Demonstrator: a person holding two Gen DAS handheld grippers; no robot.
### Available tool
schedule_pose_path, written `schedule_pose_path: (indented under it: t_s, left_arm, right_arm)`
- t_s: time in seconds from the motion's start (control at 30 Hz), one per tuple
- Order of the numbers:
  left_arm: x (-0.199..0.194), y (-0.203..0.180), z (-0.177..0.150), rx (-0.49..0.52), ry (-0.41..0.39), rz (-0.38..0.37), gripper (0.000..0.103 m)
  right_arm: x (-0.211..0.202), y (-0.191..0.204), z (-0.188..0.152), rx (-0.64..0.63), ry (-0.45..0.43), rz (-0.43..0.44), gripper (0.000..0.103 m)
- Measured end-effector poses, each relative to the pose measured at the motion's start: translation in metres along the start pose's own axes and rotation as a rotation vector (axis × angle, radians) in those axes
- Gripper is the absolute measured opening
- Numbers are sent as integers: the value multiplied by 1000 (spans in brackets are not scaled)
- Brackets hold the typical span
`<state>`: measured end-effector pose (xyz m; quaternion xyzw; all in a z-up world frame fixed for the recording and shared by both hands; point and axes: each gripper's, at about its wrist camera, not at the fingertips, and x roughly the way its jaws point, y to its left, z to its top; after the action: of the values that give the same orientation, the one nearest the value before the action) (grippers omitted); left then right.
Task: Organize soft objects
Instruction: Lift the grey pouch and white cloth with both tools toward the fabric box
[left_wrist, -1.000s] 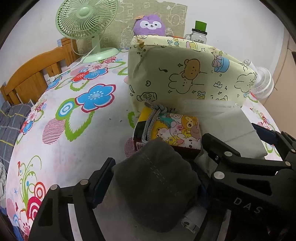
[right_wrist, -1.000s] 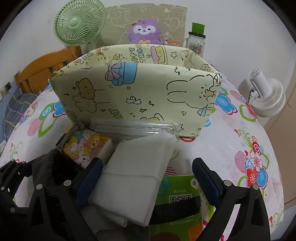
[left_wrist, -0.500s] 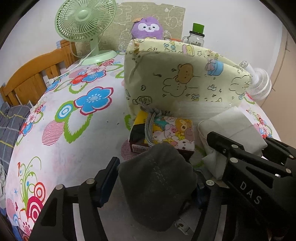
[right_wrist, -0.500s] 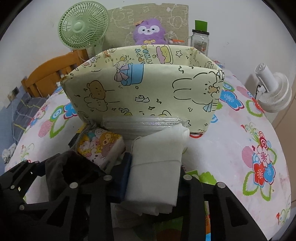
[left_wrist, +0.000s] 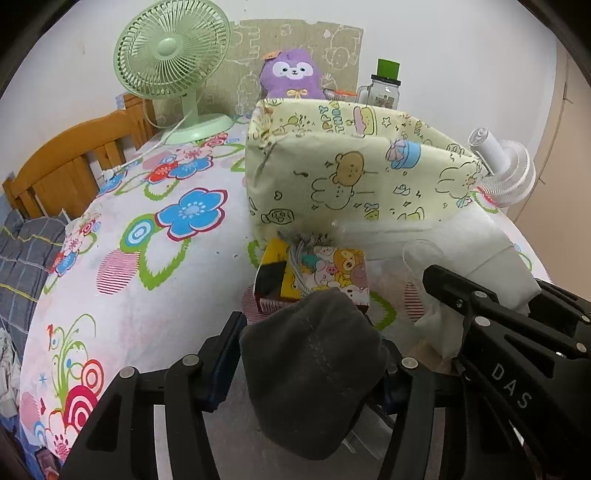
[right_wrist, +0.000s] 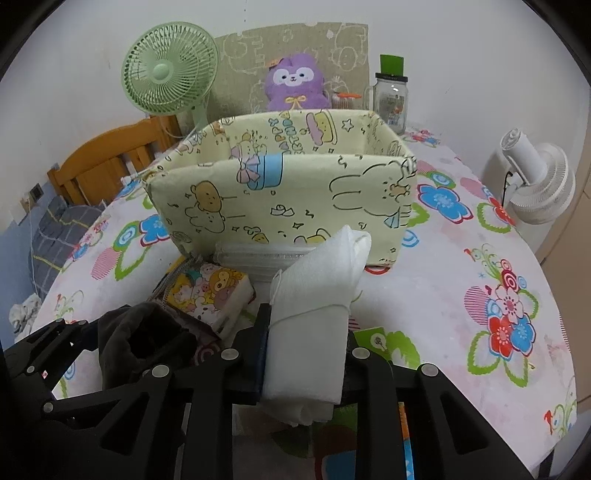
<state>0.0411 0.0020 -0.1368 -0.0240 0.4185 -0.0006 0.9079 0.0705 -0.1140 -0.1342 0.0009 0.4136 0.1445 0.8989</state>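
My left gripper (left_wrist: 310, 365) is shut on a dark grey cloth pouch (left_wrist: 314, 373) and holds it low over the table; the pouch also shows at the lower left of the right wrist view (right_wrist: 144, 343). My right gripper (right_wrist: 306, 354) is shut on a folded white cloth (right_wrist: 314, 314), lifted and tilted toward the yellow cartoon-print fabric bin (right_wrist: 288, 192). The bin (left_wrist: 362, 173) stands open just beyond both grippers. The white cloth (left_wrist: 480, 254) shows at the right in the left wrist view.
A cartoon tissue pack (right_wrist: 210, 291) and a clear zip pouch (right_wrist: 258, 254) lie against the bin's front. A green fan (right_wrist: 170, 74), a purple plush (right_wrist: 295, 81) and a jar (right_wrist: 391, 99) stand behind it. A white fan (right_wrist: 535, 177) is at right, a green packet (right_wrist: 376, 339) below.
My right gripper closed on the white cloth and lifted it up off the table. Both grippers rose a little; the left one kept holding the grey pouch.
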Motion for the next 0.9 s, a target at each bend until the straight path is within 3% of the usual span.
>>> schedule_pose_path:
  t_s: [0.9]
  left_arm:
    - [-43, -3, 30, -1, -115, 14, 58]
  right_arm:
    - [-38, -5, 21, 6, -77, -1, 26]
